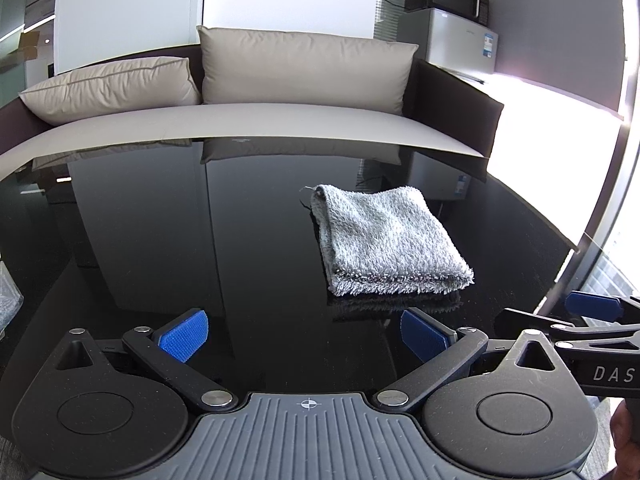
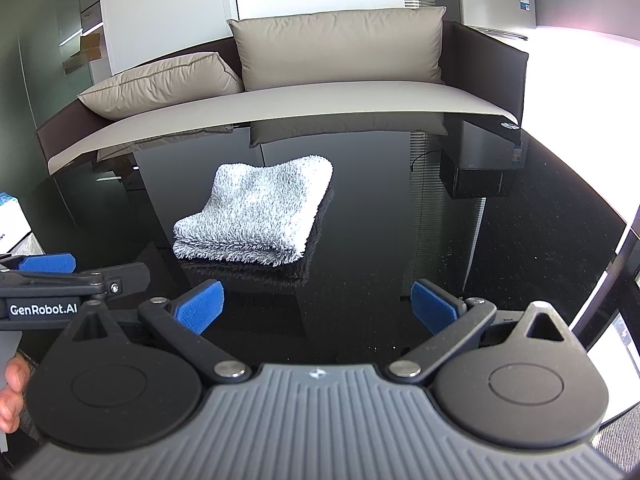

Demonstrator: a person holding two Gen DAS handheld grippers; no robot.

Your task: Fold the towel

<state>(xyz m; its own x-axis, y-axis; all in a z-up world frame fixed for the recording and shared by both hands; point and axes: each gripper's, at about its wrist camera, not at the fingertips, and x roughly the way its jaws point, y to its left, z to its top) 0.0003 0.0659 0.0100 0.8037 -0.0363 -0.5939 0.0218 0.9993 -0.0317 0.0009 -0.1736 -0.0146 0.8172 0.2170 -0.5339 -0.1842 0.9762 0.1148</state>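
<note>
Four blue fingertips [image 1: 184, 336], two per gripper, are spread wide on the left gripper [image 1: 304, 338] and right gripper [image 2: 318, 312]. One folded grey towel [image 1: 384, 236] lies on the black table [image 1: 200, 240], beyond both, untouched.

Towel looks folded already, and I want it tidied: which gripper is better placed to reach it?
Neither clearly. The towel lies between the open left gripper and the open right gripper, ahead of both; perhaps slightly more centered for the right.

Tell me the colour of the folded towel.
Light grey, fluffy towel; clearest in the right wrist view.
</note>
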